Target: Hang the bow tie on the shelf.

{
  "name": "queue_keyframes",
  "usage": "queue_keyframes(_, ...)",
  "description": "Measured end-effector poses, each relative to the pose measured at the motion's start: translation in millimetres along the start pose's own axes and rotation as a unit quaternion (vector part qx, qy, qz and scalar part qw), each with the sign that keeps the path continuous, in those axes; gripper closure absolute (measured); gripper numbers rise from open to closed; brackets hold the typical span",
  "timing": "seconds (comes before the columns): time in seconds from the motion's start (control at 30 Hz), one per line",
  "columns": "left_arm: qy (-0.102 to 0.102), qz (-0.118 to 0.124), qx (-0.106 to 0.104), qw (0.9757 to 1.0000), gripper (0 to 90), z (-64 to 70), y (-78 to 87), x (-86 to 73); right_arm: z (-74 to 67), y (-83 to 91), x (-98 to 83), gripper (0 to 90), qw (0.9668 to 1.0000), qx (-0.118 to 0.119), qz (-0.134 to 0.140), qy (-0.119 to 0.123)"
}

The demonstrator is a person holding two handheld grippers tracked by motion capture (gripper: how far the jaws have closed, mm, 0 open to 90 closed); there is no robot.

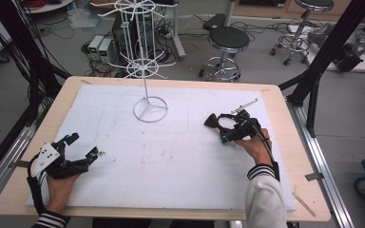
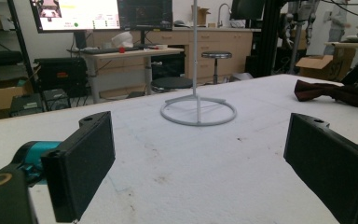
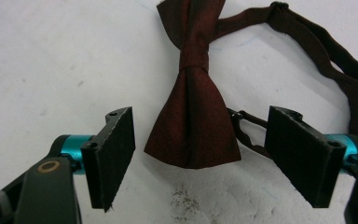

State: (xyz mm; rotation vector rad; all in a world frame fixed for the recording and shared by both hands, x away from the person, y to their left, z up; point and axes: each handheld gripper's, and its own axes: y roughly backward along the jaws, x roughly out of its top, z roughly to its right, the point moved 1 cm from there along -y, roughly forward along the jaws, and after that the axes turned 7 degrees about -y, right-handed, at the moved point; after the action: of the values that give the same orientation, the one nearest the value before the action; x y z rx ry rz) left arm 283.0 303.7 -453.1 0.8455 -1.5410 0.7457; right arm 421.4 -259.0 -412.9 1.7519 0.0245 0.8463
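A dark red bow tie (image 3: 191, 107) with its strap (image 3: 335, 56) lies flat on the white foam sheet, at the right of the table (image 1: 212, 121). My right gripper (image 3: 200, 156) hovers low over it, one jaw on each side of the near wing, pads not touching the cloth. In the high view my right gripper (image 1: 228, 132) points left toward the tie. My left gripper (image 1: 83, 146) rests at the front left, wide open with nothing between its jaws (image 2: 196, 163). From there the bow tie (image 2: 328, 91) lies far right.
A white wire display stand rises from a ring base (image 1: 150, 109) at the back middle of the foam sheet (image 1: 171, 161); the same ring base (image 2: 198, 112) is ahead of the left gripper. A thin metal rod (image 1: 245, 105) lies behind the bow tie. Stools and cables sit beyond the table.
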Motion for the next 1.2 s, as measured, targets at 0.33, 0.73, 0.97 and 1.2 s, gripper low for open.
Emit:
queue_keyframes(0.33,-0.002,0.0,0.0,1.0,9.0,0.2,-0.1,0.2,-4.2,-7.2,0.8,42.6,0.9996,-0.013,-0.018,0.015)
queue_keyframes(0.73,0.0,0.0,0.0,1.0,9.0,-0.1,0.1,0.0,-8.8,-10.1,0.7,81.3,0.9976,-0.011,-0.048,0.048)
queue_keyframes(0.97,0.0,-0.001,0.0,1.0,9.0,-0.2,0.1,0.0,-8.6,-9.0,1.0,83.3,0.9974,-0.009,-0.049,0.053)
queue_keyframes(1.2,-0.001,-0.001,0.001,1.0,9.0,0.1,0.0,0.1,-9.3,-6.5,1.2,83.3,0.9976,-0.009,-0.042,0.055)
